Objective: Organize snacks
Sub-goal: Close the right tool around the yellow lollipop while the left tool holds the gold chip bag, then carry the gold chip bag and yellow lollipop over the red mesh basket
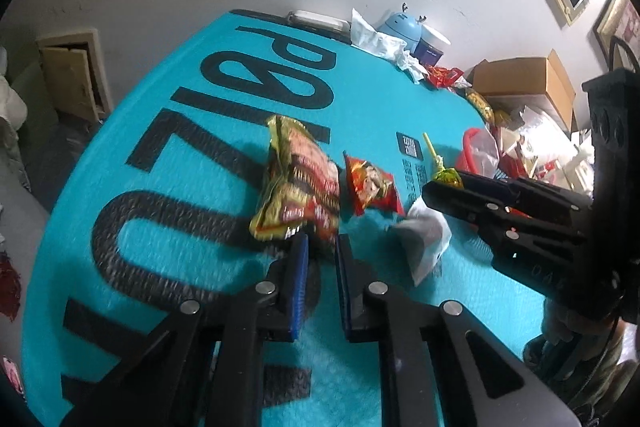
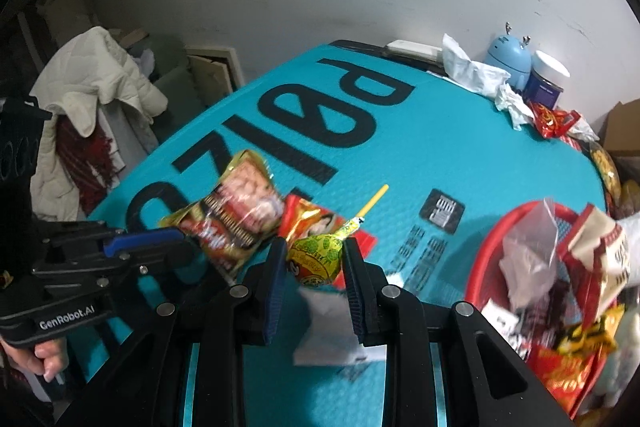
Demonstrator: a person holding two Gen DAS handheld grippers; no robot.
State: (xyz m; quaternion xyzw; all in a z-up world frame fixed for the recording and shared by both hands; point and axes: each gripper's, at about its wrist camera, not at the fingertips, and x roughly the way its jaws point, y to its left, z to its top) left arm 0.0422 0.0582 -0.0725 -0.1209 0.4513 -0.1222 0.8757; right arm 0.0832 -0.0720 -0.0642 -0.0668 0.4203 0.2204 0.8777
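Red basket — full of snack packets, lollipop between right gripper fingers.

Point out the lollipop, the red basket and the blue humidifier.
lollipop [image 2: 316, 259]: right wrist view, on its yellow wrapped head.
red basket [image 2: 486, 247]: right wrist view, on its left rim.
blue humidifier [image 2: 507, 61]: right wrist view, on its rounded body.

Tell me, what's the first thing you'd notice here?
The bright teal cloth with huge black letters covers the whole table. In the middle lie a shiny noodle pack and a small red packet, and a lollipop sits between the right gripper fingers. A red basket stuffed with snacks stands at the right.
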